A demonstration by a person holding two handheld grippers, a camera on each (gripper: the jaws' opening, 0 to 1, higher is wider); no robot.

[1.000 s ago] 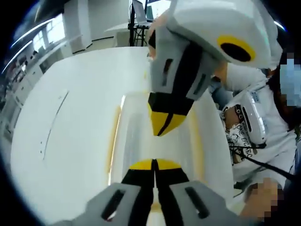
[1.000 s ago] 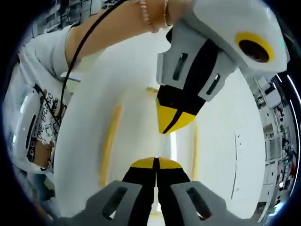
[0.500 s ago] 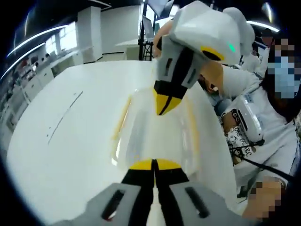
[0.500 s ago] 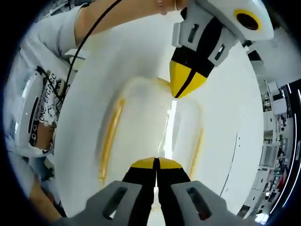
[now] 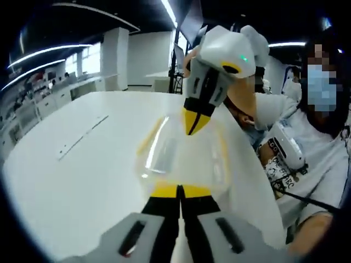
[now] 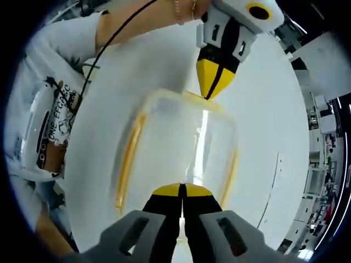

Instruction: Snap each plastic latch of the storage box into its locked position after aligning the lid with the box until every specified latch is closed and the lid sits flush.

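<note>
Both grippers have drawn back from the storage box (image 6: 181, 148).

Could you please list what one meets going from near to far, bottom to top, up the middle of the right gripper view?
The right gripper's shut black and yellow jaw tips → the clear plastic storage box lid with yellow latches → the left gripper's yellow-tipped jaws at the lid's far edge → the person's bare forearm.
</note>
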